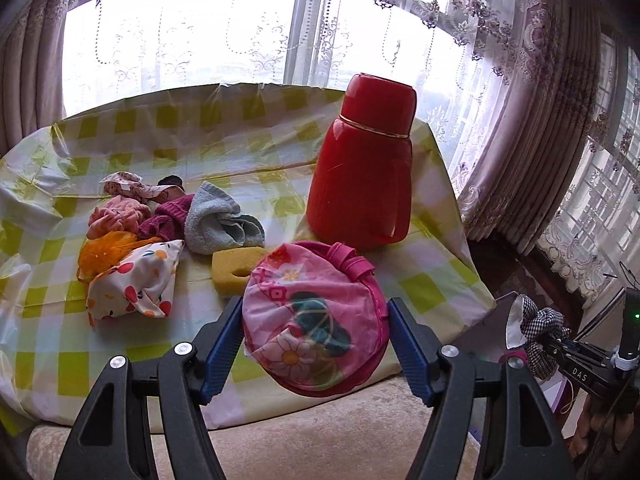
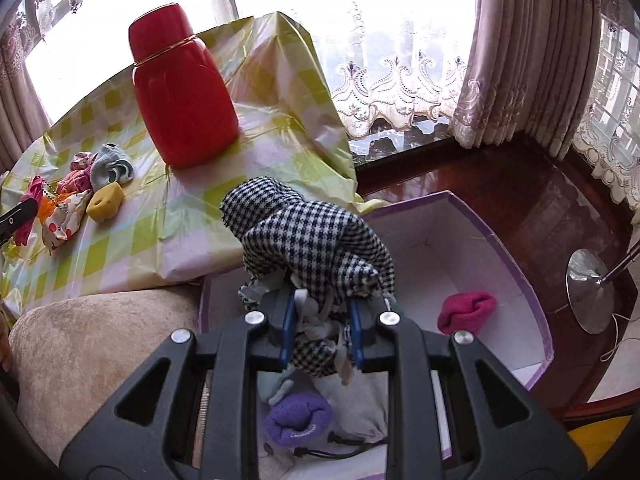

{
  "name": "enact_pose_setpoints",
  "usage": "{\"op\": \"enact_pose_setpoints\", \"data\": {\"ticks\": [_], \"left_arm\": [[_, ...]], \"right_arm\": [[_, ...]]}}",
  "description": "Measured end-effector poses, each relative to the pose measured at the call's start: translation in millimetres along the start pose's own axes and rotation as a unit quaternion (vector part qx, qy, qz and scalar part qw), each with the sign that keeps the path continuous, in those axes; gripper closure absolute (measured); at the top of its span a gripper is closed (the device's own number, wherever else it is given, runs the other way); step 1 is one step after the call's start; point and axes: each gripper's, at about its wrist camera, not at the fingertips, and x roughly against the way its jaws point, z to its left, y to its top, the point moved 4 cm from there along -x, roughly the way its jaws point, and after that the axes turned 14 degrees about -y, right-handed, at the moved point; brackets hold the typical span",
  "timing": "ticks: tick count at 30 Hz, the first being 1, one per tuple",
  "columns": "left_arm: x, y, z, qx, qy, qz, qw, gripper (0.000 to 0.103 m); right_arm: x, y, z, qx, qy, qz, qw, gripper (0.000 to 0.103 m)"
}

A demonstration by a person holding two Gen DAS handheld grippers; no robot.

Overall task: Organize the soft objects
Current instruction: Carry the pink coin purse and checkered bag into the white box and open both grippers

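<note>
Left wrist view: the left claw (image 1: 316,344) is standing wide around a pink pouch (image 1: 314,316), its pads flanking it; whether they are pressing is unclear. A pile (image 1: 160,232) of cloths and a sponge (image 1: 236,268) are waiting on the tabletop (image 1: 424,276) at centre left, so most sorting looks unfinished.

Right wrist view: the right claw (image 2: 322,332) is pinching a checked cloth (image 2: 308,236) tightly, angled down over the box (image 2: 536,304) at lower right, where a magenta roll (image 2: 466,310) and purple roll (image 2: 298,420) are lying already.

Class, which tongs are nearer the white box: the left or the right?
Right. The right tongs hang over the box; the left tongs are by the table.
</note>
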Motion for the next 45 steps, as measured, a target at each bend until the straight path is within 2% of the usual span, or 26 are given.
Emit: {"op": "enact_pose_setpoints", "data": {"ticks": [7, 9, 12, 14, 16, 18, 26, 32, 34, 37, 39, 45], "left_arm": [[-18, -5, -63, -0.04, -0.06, 0.027, 0.997, 0.032], [-25, -8, -81, -0.051, -0.079, 0.037, 0.9949, 0.032], [-36, -12, -109, -0.072, -0.1, 0.051, 0.9911, 0.032], [-44, -14, -126, -0.084, -0.113, 0.061, 0.9881, 0.032], [-51, -17, -142, -0.099, -0.127, 0.071, 0.9844, 0.032], [-57, -20, -158, -0.111, -0.14, 0.079, 0.9807, 0.032], [-82, -31, -211, -0.141, -0.189, 0.115, 0.9651, 0.031], [-100, -23, -250, -0.153, -0.226, 0.123, 0.9541, 0.03], [-109, -19, -263, -0.15, -0.262, 0.134, 0.9439, 0.026], [-118, -11, -263, -0.143, -0.25, 0.128, 0.9489, 0.018], [-119, -7, -257, -0.14, -0.247, 0.126, 0.9504, 0.018], [-106, 7, -222, -0.128, -0.211, 0.086, 0.9653, 0.018]], "right_arm": [[-12, -26, -57, -0.035, -0.048, 0.035, 0.998, 0.077], [-15, -31, -69, -0.04, -0.056, 0.05, 0.996, 0.072], [-21, -39, -86, -0.052, -0.07, 0.063, 0.994, 0.072], [-23, -44, -94, -0.057, -0.073, 0.071, 0.993, 0.064], [-26, -47, -103, -0.059, -0.076, 0.08, 0.992, 0.043], [-25, -50, -113, -0.066, -0.09, 0.075, 0.991, 0.039], [-17, -42, -153, -0.116, -0.118, 0.055, 0.985, 0.038], [-8, -32, -170, -0.145, -0.133, 0.036, 0.98, 0.037], [-6, -30, -171, -0.148, -0.133, 0.032, 0.979, 0.037], [-4, -29, -169, -0.149, -0.129, 0.03, 0.98, 0.036], [-3, -28, -167, -0.145, -0.127, 0.029, 0.981, 0.036], [-2, -26, -156, -0.138, -0.118, 0.028, 0.983, 0.036]]}}
